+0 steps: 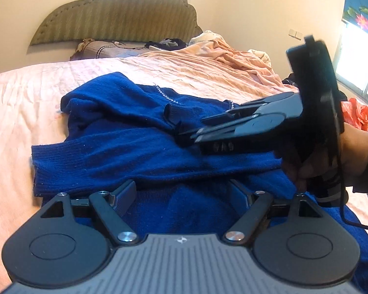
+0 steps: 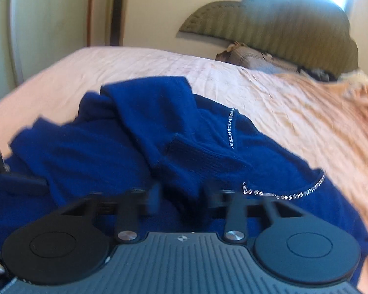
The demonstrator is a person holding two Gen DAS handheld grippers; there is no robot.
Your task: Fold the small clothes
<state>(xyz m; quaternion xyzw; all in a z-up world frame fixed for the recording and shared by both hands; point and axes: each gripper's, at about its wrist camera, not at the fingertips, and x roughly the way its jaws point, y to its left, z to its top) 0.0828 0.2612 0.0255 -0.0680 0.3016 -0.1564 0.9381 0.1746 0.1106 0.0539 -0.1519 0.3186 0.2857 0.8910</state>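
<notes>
sweater (image 1: 139,152) dead centre on my screens, a deep blue knit lying rumpled on the pink bedsheet (image 1: 17,112), one ribbed sleeve cuff (image 1: 44,156) stretched out toward the left in the left wrist view. rhinestone trim (image 2: 282,194) glints along the neckline on my right feed, and a second sparkly strip runs up the shoulder.

left gripper (image 1: 184,191) sits low over the sweater body, fingers spread wide apart with only blue fabric showing between them, nothing pinched. right gripper (image 1: 191,134) comes in from the right side of the left view, held by a hand (image 1: 331,156) in a dark sleeve, its tips drawn nearly together right at a folded sleeve end. in its own view (badly smeared by motion blur) the fingers (image 2: 154,198) look partly apart with knit bunched between them, so i cannot tell whether that one is truly clamped on cloth.

further back: a quilted olive headboard (image 1: 120,14), a pillow (image 1: 103,49) under it, and a crumpled peach blanket (image 1: 228,56) heaped on the far right of the bed. bright window (image 1: 355,61) at the right edge.
</notes>
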